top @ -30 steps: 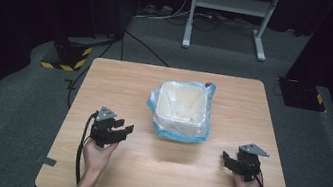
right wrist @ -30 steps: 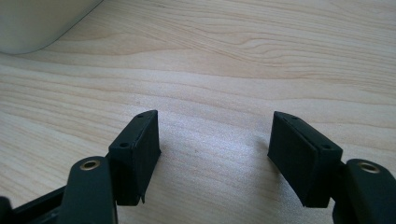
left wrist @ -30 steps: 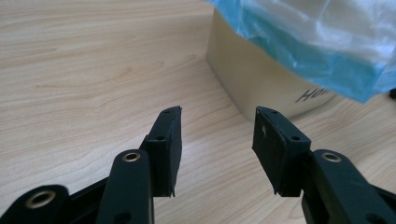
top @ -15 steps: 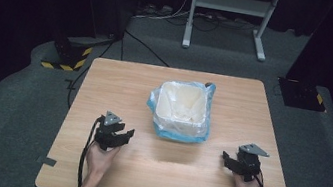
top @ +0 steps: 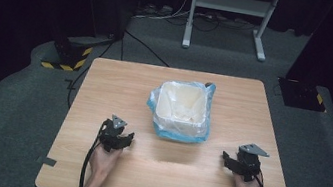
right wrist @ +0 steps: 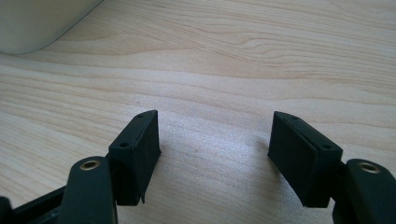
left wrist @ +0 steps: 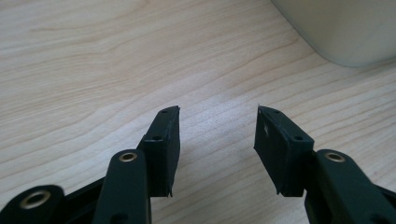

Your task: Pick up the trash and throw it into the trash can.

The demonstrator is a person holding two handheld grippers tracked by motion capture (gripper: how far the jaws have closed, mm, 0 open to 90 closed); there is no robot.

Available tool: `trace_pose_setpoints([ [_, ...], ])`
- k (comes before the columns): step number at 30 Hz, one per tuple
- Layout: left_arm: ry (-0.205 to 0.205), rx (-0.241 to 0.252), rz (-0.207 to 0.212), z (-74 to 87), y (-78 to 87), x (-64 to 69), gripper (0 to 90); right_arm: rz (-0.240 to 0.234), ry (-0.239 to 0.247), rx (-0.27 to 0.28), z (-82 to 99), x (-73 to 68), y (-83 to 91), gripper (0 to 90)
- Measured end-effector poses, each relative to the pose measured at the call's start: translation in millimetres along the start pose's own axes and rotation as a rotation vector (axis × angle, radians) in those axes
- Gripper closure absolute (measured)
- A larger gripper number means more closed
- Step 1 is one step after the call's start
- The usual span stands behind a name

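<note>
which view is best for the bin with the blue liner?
High view: the whole bin shows, liner over the rim, mid-table. Left gripper view catches a pale lower corner; right gripper view likewise.

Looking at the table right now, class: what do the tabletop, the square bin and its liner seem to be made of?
Tabletop: light wood or wood-look laminate, matte; grain lines run across it in both gripper views.
Bin: probably plastic, cream, smooth with rounded corners.
Liner: thin plastic film, translucent bluish, crinkled and folded over the bin's rim.
</note>
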State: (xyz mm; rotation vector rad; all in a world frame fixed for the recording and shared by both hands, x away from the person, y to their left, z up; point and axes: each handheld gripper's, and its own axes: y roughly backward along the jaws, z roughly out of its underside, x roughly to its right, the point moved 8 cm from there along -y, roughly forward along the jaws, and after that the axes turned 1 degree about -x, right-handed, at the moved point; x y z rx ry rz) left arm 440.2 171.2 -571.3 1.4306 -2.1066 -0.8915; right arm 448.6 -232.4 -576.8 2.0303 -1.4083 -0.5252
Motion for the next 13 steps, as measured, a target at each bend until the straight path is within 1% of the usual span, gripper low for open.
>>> trace_pose_setpoints([
  [1, -0.008, -0.006, -0.005, 0.7, -2.8, 0.8, 49.9, 0.0, 0.0, 0.0, 0.0, 0.0, 0.0, 33.4],
  [2, -0.01, -0.001, -0.004, 0.9, -5.0, 1.7, 49.4, 0.0, 0.0, 0.0, 0.0, 0.0, 0.0, 33.4],
  [4, 0.005, 0.028, 0.0, 1.1, -6.8, 2.8, 48.3, 0.0, -0.001, 0.0, 0.0, 0.0, 0.0, 33.4],
  [6, 0.006, 0.067, -0.006, 3.1, -7.0, 2.9, 47.4, 0.0, 0.0, 0.0, 0.0, 0.0, 0.0, 33.4],
  [7, 0.008, 0.074, -0.001, 3.7, -7.0, 3.6, 47.1, 0.0, 0.0, 0.0, 0.0, 0.0, 0.0, 33.4],
  [8, 0.002, 0.072, -0.001, 3.8, -7.0, 3.7, 45.4, 0.0, 0.0, 0.001, 0.1, -0.1, 0.0, 33.5],
  [9, -0.007, 0.069, 0.015, 3.8, -7.2, 4.5, 44.6, -0.002, 0.001, 0.002, -0.1, -0.2, -0.1, 33.5],
  [10, -0.015, 0.067, 0.021, 3.9, -7.7, 6.0, 39.4, -0.001, 0.001, 0.001, 0.0, -0.2, 0.0, 33.6],
  [11, -0.015, 0.064, 0.014, 4.1, -7.7, 6.2, 37.9, -0.002, 0.0, 0.001, 0.0, -0.2, 0.0, 33.6],
  [13, -0.012, 0.066, 0.02, 4.0, -7.8, 6.1, 36.2, -0.003, 0.001, 0.002, -0.1, -0.2, -0.1, 33.6],
])
